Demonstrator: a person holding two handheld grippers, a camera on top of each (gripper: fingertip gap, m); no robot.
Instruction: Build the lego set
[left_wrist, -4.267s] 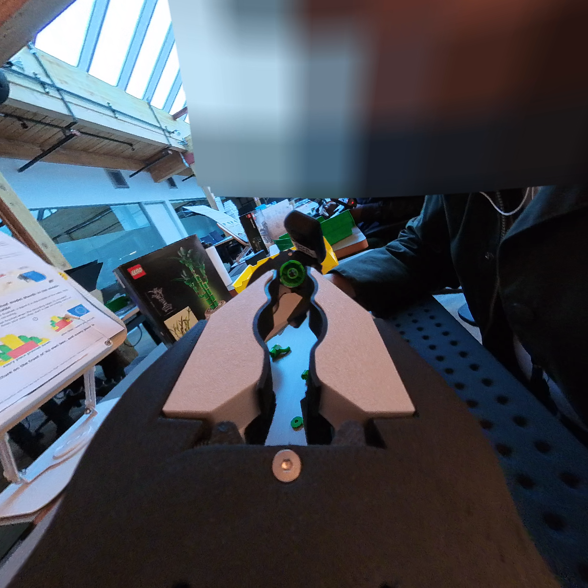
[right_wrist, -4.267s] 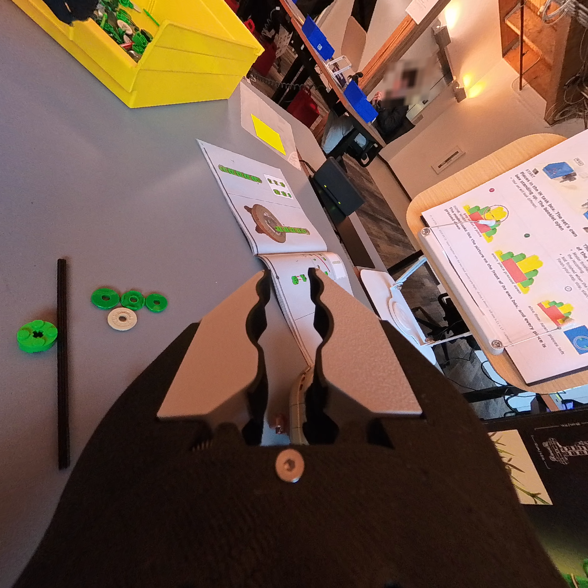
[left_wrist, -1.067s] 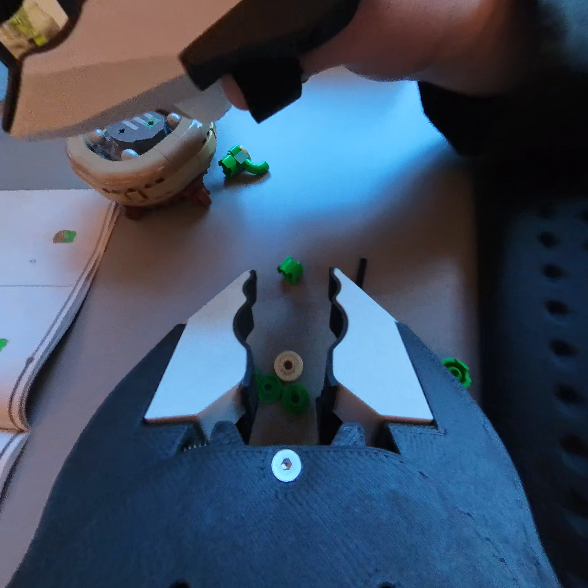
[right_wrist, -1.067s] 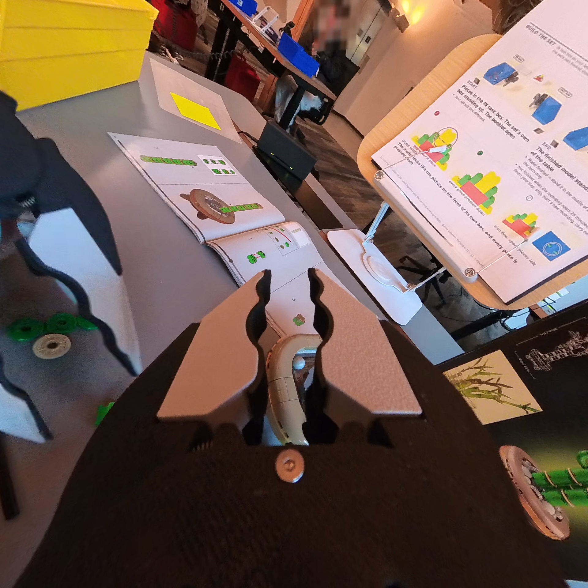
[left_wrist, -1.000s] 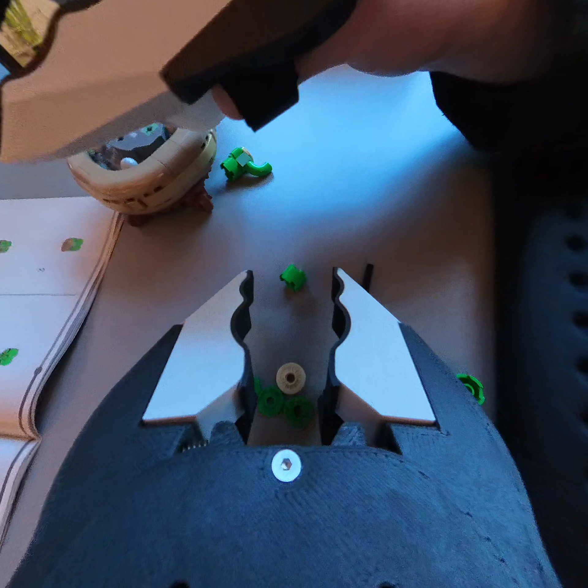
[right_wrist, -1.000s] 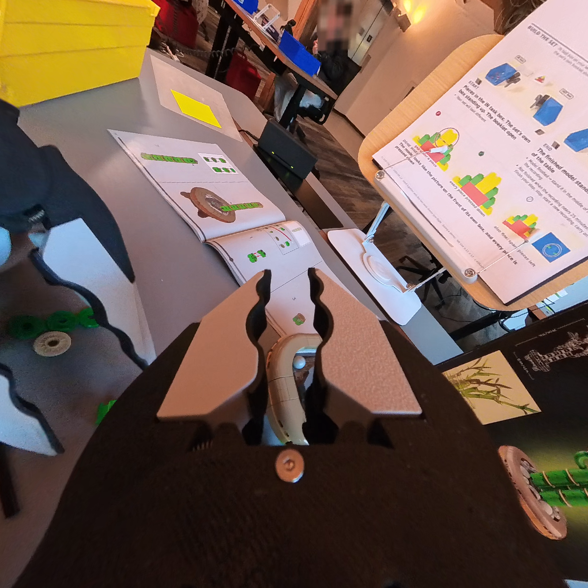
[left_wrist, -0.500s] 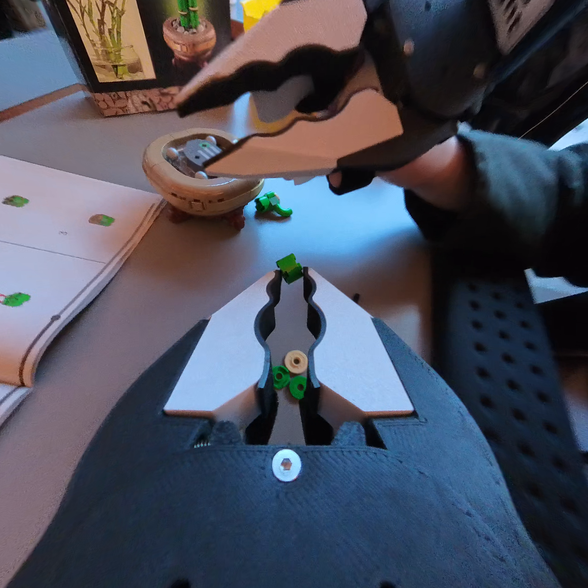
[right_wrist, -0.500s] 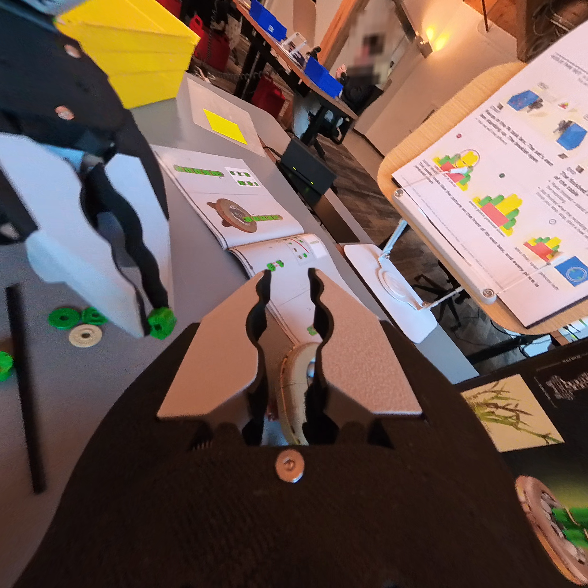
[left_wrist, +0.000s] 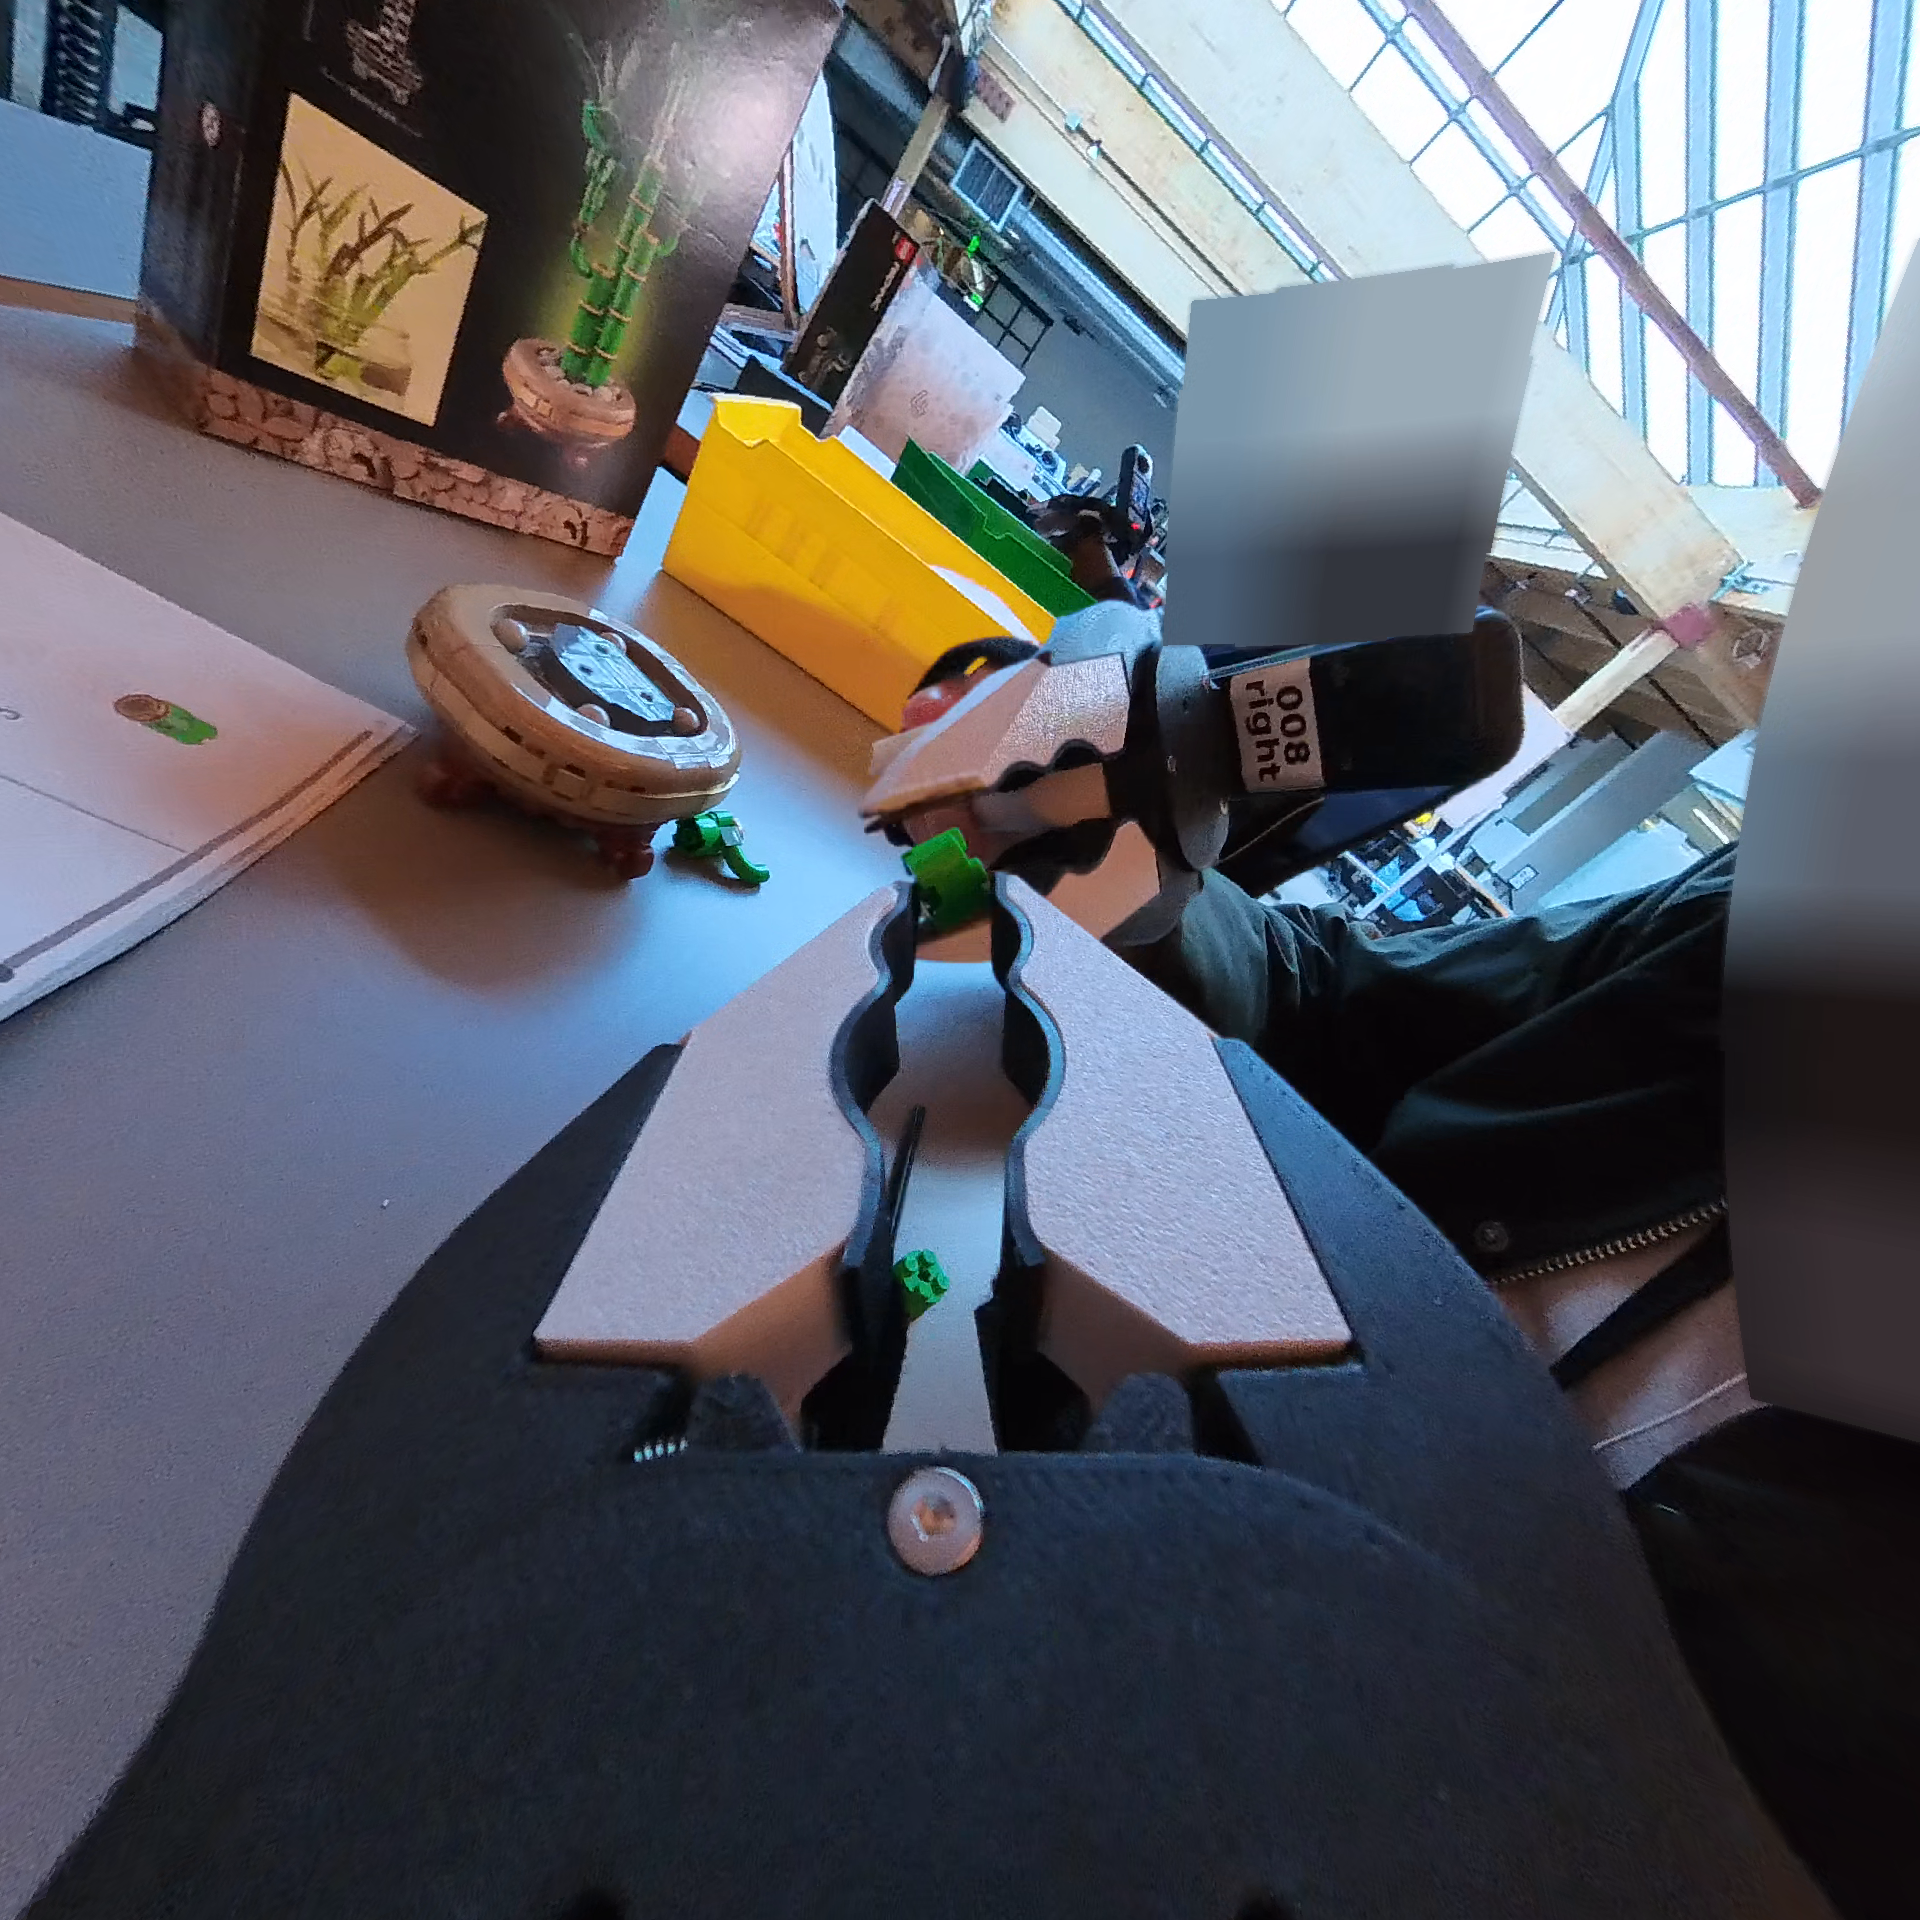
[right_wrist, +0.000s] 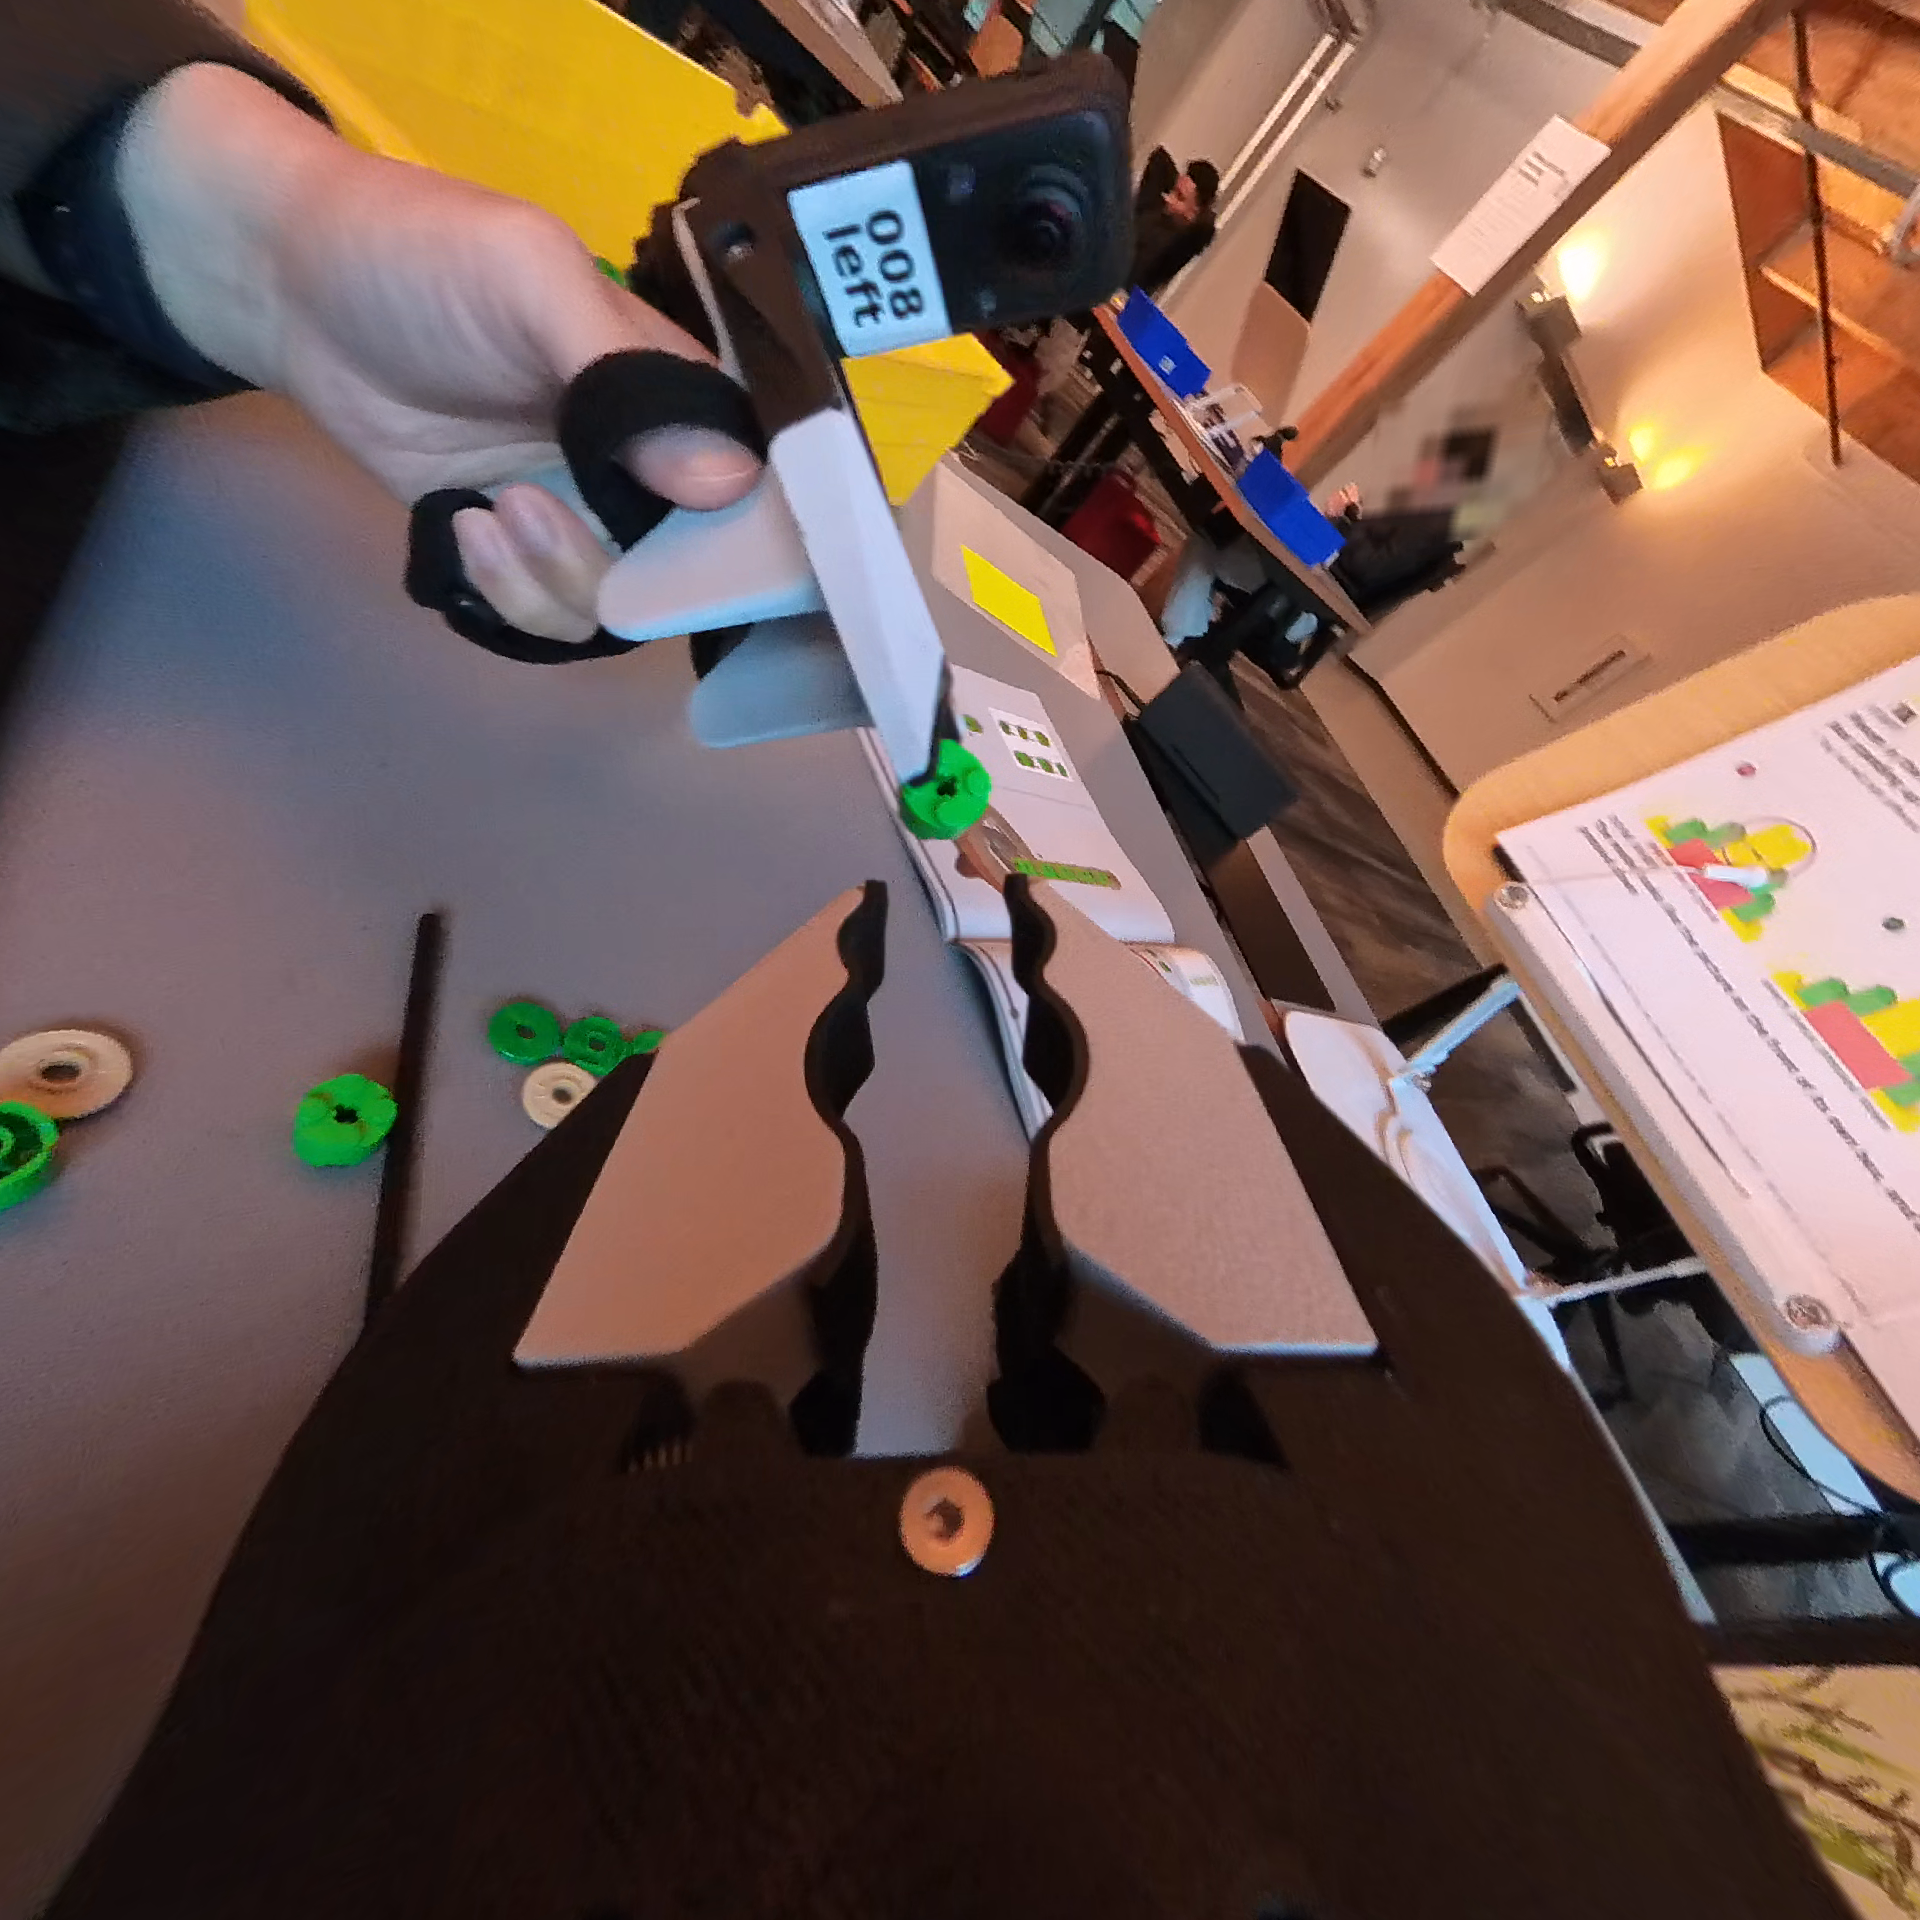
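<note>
My left gripper is shut on a small green round brick at its fingertips and holds it above the grey table. In the right wrist view the same gripper shows from the side with the brick at its tip. My right gripper is open and empty, pointing at the brick from just below it. It also shows in the left wrist view, just behind the brick. The tan round pot base stands on the table to the left.
On the table lie a black axle, green round plates, tan round plates, a green round brick and a curved green piece. An open booklet, the set's box, a yellow bin and an instruction stand surround them. Left and right tips are no more than a few centimetres apart.
My left gripper closed on the green round brick and lifted it off the table, tilting upward. My right gripper left the pot base and moved close to the held brick.
</note>
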